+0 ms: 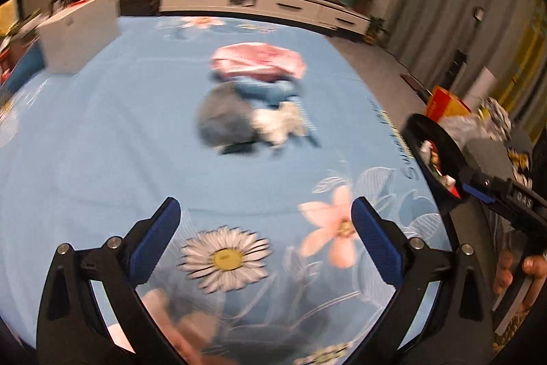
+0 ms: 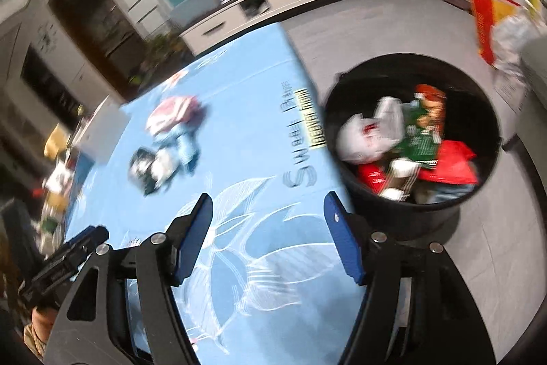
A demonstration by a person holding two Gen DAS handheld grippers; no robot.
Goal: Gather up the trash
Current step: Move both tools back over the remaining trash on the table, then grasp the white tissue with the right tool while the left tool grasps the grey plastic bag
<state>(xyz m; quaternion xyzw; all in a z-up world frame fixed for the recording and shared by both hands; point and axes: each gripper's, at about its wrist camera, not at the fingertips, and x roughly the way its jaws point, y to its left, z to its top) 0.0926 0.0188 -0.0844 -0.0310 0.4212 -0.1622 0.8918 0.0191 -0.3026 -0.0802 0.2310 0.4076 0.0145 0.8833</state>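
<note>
The left gripper (image 1: 265, 242) is hanging over the blue flowered cloth (image 1: 102, 142) at the bottom of the left wrist view, its jaws standing wide with nothing between them but a printed daisy; a blurred heap of trash (image 1: 254, 98) is lying on the cloth at the centre of the frame, a pink and white wrapper at its top, a grey and a white piece below, well apart from the fingers. A white box (image 1: 80, 29) is sitting on the cloth at the upper left; the black bin (image 1: 444, 159) is showing at the right edge, with the right gripper's body just beside it.

In the right wrist view the right gripper (image 2: 268, 235) is sitting at the bottom centre, its jaws parted and empty above the edge of the cloth; the bin (image 2: 413, 214) is standing on the grey floor at the centre right, just beside the cloth, holding white, green and red wrappers; the same heap (image 2: 167, 139) is lying at the centre left.
</note>
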